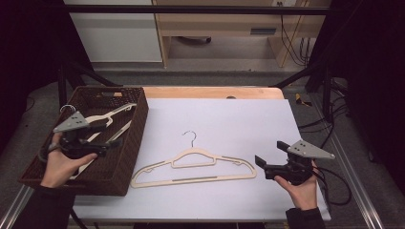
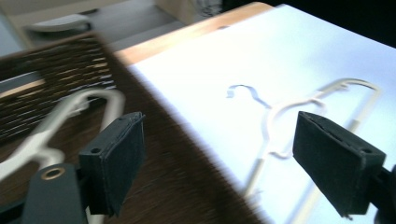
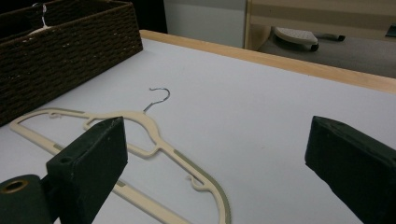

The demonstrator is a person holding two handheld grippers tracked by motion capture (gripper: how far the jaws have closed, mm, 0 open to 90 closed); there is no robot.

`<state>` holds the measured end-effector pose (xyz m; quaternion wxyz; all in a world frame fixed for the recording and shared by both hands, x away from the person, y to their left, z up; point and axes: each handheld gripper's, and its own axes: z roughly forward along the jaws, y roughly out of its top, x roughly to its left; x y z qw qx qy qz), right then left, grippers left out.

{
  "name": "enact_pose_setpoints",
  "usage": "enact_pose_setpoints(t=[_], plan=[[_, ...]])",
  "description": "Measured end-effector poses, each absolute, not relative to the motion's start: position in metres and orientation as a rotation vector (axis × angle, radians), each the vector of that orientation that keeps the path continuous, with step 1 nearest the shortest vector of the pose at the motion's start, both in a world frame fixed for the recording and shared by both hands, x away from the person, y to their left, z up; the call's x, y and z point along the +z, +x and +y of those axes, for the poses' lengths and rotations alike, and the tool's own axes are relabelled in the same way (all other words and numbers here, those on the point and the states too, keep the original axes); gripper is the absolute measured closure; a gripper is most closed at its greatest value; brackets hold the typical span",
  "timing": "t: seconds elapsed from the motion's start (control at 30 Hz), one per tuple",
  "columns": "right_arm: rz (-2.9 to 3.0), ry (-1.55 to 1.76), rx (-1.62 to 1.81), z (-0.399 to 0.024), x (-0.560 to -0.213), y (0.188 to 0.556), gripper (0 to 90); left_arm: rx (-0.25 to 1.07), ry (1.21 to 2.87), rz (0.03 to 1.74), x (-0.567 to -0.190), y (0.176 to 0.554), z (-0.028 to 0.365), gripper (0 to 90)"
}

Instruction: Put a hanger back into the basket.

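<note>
One hanger [image 1: 193, 164] beside basket rim [image 1: 138, 143].

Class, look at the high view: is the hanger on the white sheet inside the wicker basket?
No, that hanger lies flat on the sheet, right of the basket.

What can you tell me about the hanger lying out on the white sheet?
The hanger is cream-coloured, thin and flat, plastic by its look, with a small silvery metal hook at the top. It has sloping shoulders with notches near the ends, an inner cut-out and a long bottom bar. It lies flat on the white sheet beside the dark woven basket, hook pointing away from the person. Nothing grips or touches it.
</note>
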<state>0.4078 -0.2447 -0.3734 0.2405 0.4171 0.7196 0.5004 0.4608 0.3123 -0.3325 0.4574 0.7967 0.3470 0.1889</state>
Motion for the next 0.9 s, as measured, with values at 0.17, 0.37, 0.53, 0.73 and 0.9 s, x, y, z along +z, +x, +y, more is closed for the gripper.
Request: enact_pose_setpoints(t=[0.17, 0.37, 0.53, 0.73, 0.9], plan=[[1.982, 1.135, 1.367, -0.244, -0.374, 0.408, 5.8, 0.41, 2.037, 0.76, -0.338, 0.461, 0.275, 15.5], [1.98, 1.132, 1.374, -0.245, -0.374, 0.408, 5.8, 0.359, 2.126, 0.716, -0.349, 0.471, 0.243, 15.9], [1.976, 1.135, 1.38, -0.245, -0.373, 0.407, 5.8, 0.318, 2.265, 0.677, -0.362, 0.479, 0.218, 17.3], [1.989, 1.126, 1.382, -0.243, -0.374, 0.408, 5.6, 0.339, 2.427, 0.628, -0.368, 0.48, 0.203, 18.9], [1.99, 1.125, 1.387, -0.243, -0.374, 0.408, 5.5, 0.321, 2.39, 0.592, -0.36, 0.476, 0.197, 19.2]])
